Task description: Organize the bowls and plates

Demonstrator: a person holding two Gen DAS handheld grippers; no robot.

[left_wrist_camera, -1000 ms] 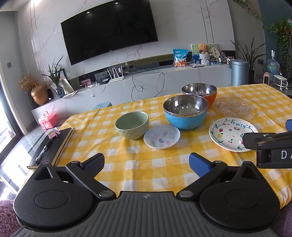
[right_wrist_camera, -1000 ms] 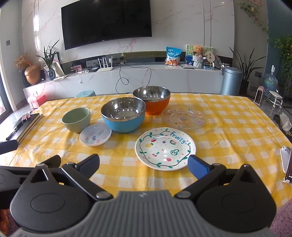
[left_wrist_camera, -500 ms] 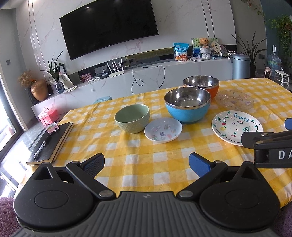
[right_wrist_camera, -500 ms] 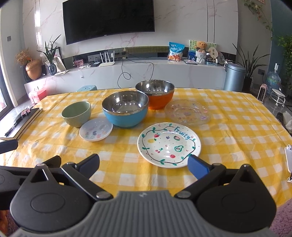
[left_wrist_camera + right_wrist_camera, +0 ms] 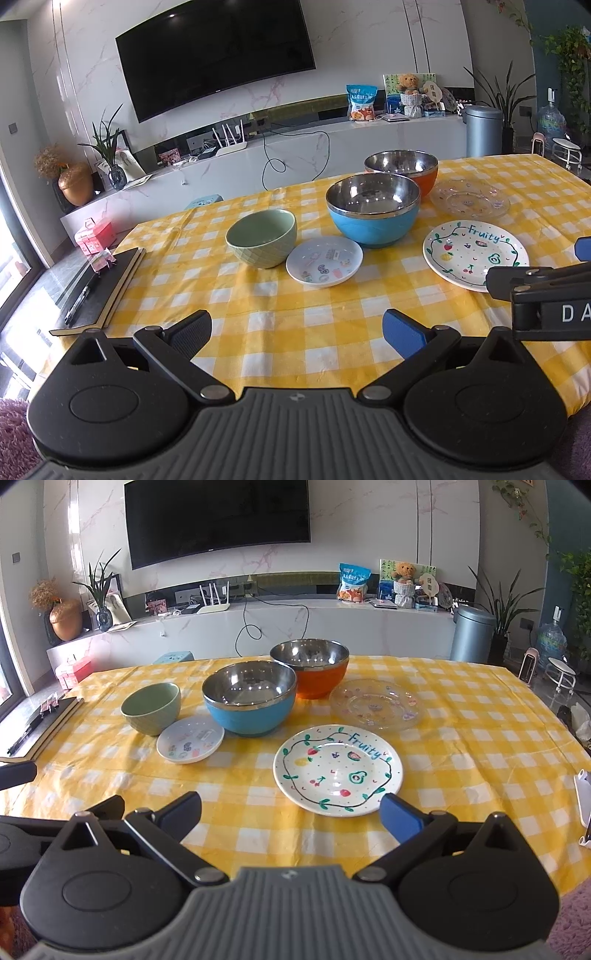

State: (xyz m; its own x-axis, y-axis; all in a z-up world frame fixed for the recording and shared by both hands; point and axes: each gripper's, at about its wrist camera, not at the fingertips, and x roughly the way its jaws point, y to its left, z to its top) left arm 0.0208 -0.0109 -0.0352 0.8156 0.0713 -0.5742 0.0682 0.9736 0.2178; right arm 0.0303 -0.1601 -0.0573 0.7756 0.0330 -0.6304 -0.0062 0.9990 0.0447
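A: What's nearest?

B: Both tools, at the near edge of the table (image 5: 480, 716) with its yellow checked cloth. The left gripper (image 5: 297, 332) has its jaws spread wide and nothing between them. The right gripper (image 5: 290, 812) is the same — wide apart, empty, just short of the "Fruity" plate (image 5: 338, 770).

A: Touching it?

B: No. Its blue fingertip (image 5: 400, 818) sits in front of the plate's near rim, over the cloth.

A: And beyond that?

B: To the left, a small white saucer (image 5: 190, 739) with little stickers or prints on it. The green bowl (image 5: 150, 708) stands just behind it on its left, the blue bowl (image 5: 250, 703) just behind on its right; whether they touch the saucer I cannot tell.

A: Farther back?

B: The orange bowl (image 5: 309, 667), steel-lined like the blue one, close behind it. The clear glass plate (image 5: 375, 704) lies to its right, behind the "Fruity" plate. All are upright and separate — nothing stacked.

A: Anything at the sides?

B: A dark notebook (image 5: 99, 288) with a pen, at the far left edge of the table.
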